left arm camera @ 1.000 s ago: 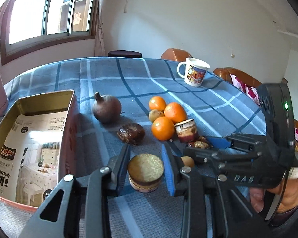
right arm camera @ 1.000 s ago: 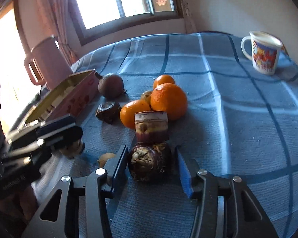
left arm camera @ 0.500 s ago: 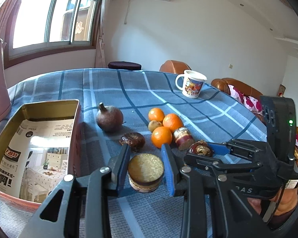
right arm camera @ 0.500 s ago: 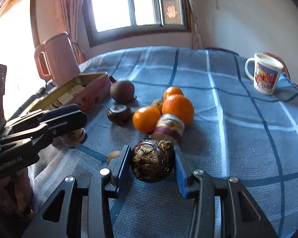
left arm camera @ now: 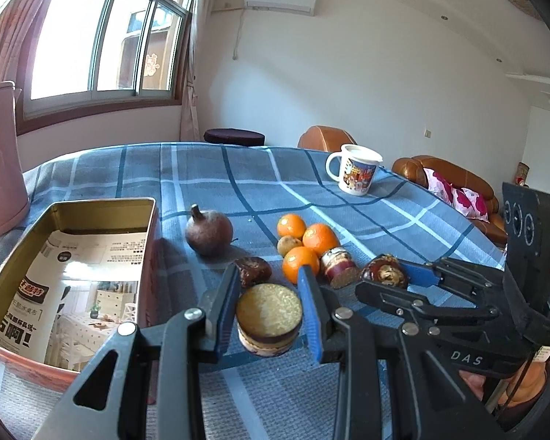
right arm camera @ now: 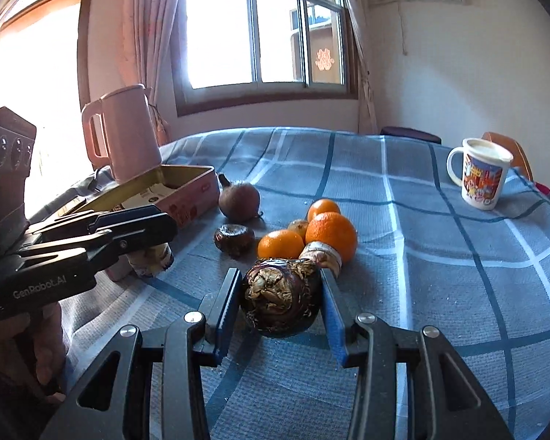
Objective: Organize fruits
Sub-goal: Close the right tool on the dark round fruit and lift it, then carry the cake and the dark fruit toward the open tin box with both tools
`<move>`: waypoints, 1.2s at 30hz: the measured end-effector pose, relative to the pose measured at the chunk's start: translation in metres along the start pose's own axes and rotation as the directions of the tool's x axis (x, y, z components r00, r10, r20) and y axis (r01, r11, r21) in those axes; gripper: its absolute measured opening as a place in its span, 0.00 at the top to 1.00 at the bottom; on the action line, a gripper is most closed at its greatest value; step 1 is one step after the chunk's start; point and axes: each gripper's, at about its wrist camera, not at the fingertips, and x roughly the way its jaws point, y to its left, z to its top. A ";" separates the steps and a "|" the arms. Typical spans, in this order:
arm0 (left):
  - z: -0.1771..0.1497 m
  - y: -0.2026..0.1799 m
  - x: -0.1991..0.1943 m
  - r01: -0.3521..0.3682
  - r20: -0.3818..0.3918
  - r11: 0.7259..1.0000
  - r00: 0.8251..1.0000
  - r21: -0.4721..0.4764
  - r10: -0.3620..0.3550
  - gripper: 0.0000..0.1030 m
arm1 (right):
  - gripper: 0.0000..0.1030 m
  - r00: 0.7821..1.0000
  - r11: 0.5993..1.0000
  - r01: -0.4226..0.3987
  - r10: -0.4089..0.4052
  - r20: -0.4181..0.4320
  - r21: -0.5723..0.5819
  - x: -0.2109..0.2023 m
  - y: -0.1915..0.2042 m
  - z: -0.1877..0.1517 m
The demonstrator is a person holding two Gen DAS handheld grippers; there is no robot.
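My left gripper (left arm camera: 268,315) has its jaws clamped on a short round piece (left arm camera: 268,318) with a golden cut face, held just above the table (left arm camera: 209,176), right beside the open tin (left arm camera: 66,275). My right gripper (right arm camera: 280,302) has just been closing its jaws, and they now grip a dark, wrinkled bulb (right arm camera: 279,297), lifted a little off the cloth.

Ahead of both lie the loose fruits: three oranges (right arm camera: 330,233) bunched together, with a small brownish fruit (right arm camera: 299,225) touching them and a cut purple chunk (right arm camera: 322,253) leaning against the nearest orange. A dark shrivelled fruit (right arm camera: 234,238) sits to their left, and a round reddish-brown fruit (right arm camera: 239,198) with a stem lies beyond it, near the tin's corner. A pink jug (right arm camera: 128,132) stands behind the tin, and a mug (right arm camera: 482,172) stands well apart on the far right.
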 end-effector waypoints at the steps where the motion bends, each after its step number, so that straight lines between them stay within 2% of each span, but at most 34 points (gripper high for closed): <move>1: 0.000 0.000 0.000 -0.001 0.003 1.000 1.000 0.000 0.001 0.67 | 0.57 1.000 1.000 -0.001 0.001 0.008 -0.004 -0.001 0.001 0.000; 15: -0.001 -0.003 -0.008 -0.014 0.047 1.000 0.999 0.017 0.013 0.67 | 0.57 0.997 1.000 0.004 -0.002 0.082 -0.019 -0.014 0.003 -0.003; 36: -0.002 -0.008 -0.015 -0.031 0.086 0.999 0.996 0.037 0.028 0.67 | 0.57 0.991 1.000 0.011 -0.007 0.136 -0.028 -0.022 0.004 -0.005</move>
